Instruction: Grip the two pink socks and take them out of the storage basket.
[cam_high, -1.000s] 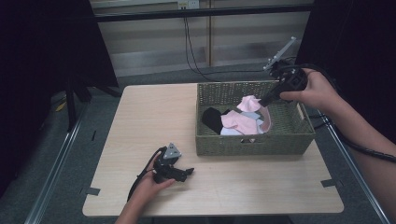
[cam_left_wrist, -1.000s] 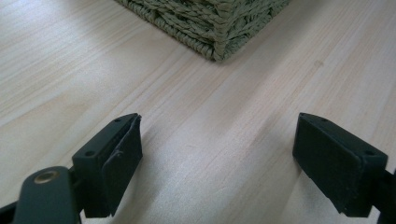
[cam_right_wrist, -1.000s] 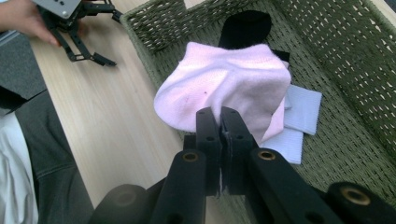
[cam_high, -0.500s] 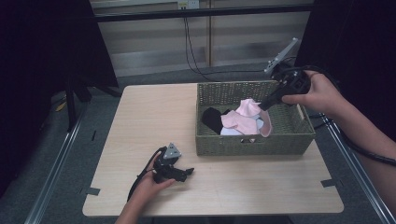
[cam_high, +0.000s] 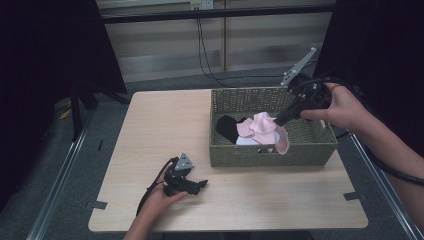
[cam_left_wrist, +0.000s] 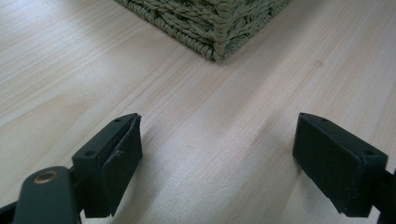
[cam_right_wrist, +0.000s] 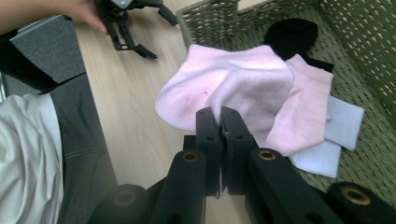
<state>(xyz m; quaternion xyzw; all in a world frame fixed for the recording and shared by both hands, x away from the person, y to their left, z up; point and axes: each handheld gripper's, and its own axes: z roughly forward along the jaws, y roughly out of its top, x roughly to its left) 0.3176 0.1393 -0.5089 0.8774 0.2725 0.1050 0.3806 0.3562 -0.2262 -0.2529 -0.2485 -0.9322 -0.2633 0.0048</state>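
A pink sock hangs from my right gripper, whose jaws are shut on its edge, over the front part of a green woven basket. Its toe droops over the basket's front rim. Inside the basket lie a second pink sock, a black sock and a pale bluish-white sock. My left gripper rests low on the wooden table, left of the basket's front corner, jaws wide open with nothing between them.
A black cable trails from each gripper. The table's front edge lies close behind the left hand. Beyond the table are grey floor and a metal rail on the left. In the right gripper view a person's clothing sits beside the table edge.
My right gripper has drawn the pink sock a little toward the basket's front rim and slightly up; its toe now hangs over the rim. The left gripper has stayed put.
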